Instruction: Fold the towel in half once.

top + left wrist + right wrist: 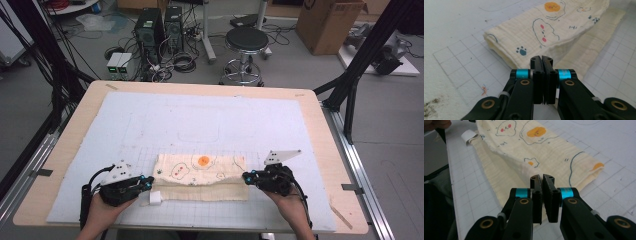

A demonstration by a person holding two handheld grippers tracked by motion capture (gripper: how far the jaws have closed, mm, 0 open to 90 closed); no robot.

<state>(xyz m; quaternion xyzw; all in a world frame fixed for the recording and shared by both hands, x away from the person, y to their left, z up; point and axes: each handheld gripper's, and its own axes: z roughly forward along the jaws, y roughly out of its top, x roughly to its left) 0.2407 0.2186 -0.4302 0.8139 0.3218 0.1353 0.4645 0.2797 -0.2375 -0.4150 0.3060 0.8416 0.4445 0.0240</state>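
A cream cloth (200,172) printed with small cartoon figures lies folded lengthwise on the white gridded mat (200,120), with a plain lower layer showing along its near edge. My left gripper (150,181) is at the cloth's left end. In the left gripper view its jaws (541,58) are pressed together at the near corner of the cloth's (536,32) upper layer. My right gripper (245,176) is at the right end. Its tips (541,176) are closed on the matching corner of the cloth (536,150). A white tag (155,198) sticks out at the front left corner.
The mat covers most of a wooden tabletop (325,150), with bare mat behind and in front of the cloth. On the floor beyond the table are a black stool (246,42), computer towers (150,30), cables and a cardboard box (327,25).
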